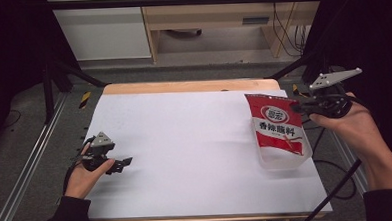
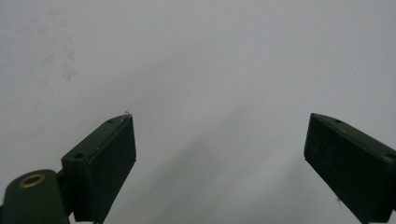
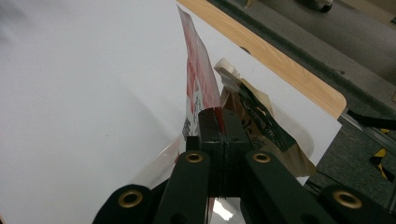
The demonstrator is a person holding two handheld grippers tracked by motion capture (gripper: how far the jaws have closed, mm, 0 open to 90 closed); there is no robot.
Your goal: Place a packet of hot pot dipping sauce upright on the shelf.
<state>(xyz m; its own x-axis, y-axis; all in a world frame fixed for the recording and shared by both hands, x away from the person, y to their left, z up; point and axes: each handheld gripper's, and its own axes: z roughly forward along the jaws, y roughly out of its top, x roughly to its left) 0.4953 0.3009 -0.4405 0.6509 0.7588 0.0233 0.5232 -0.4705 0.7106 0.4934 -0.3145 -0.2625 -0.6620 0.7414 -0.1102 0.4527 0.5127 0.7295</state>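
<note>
Pouch (image 1: 279, 132) stands near the table's (image 1: 186, 156) right edge, pinched by the right gripper (image 1: 298, 107). Left gripper (image 1: 124, 163) gapes wide, holding nothing.

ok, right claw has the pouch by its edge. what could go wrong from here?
1. The right claw pinches only the thin edge of the pouch, so the pouch could slip or swing as it is set down.
2. The pouch stands near the right edge of the table and might tip off.
3. The left claw is open and far away, no support.
</note>
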